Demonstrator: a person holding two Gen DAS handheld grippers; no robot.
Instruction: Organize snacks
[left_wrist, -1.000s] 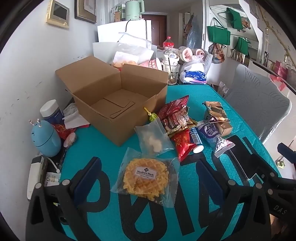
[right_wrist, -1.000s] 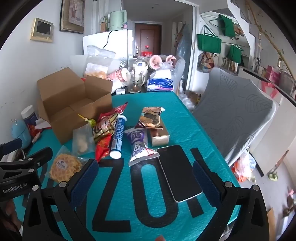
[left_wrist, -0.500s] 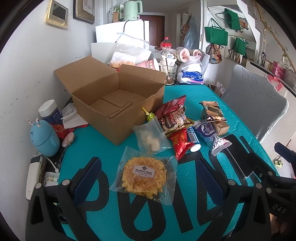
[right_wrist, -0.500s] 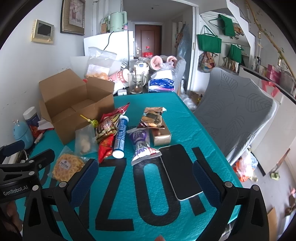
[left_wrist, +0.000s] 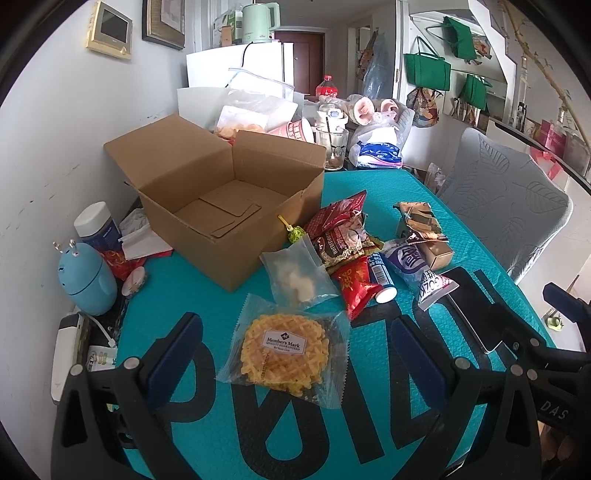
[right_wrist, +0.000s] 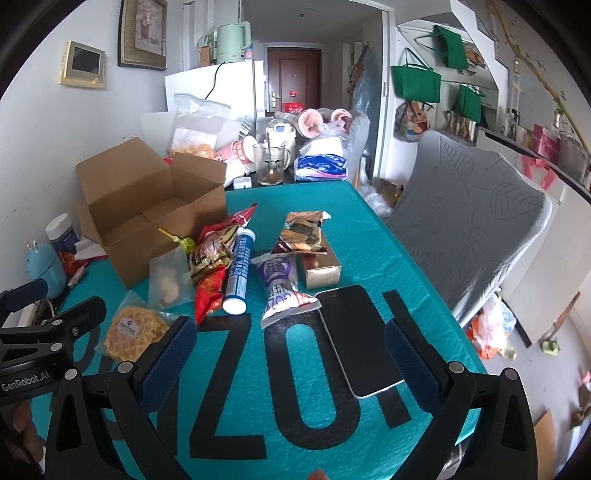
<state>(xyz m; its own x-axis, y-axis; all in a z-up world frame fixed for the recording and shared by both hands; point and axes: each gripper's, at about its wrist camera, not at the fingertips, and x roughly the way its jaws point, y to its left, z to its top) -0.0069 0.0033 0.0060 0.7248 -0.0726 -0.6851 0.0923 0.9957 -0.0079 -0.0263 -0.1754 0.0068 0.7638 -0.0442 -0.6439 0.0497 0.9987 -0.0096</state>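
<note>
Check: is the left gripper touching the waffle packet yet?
Apart. The left wrist view shows the left gripper open, with teal mat visible between each finger and the waffle packet lying between them.

Two wrist fisheyes, low over the teal surface (left_wrist: 207, 295), both facing the far wall and door.

Left view set nearer the wall side, close above the waffle packet (left_wrist: 284, 350), looking forward along the left hand-held gripper (left_wrist: 295, 354). Right view set further toward the chair side, close above the phone (right_wrist: 358, 339), looking along the right hand-held gripper (right_wrist: 291, 354). Shared by both: cardboard box (left_wrist: 221, 199), snack pile, phone, waffle packet, and each other's hand-held gripper at the frame edge.
</note>
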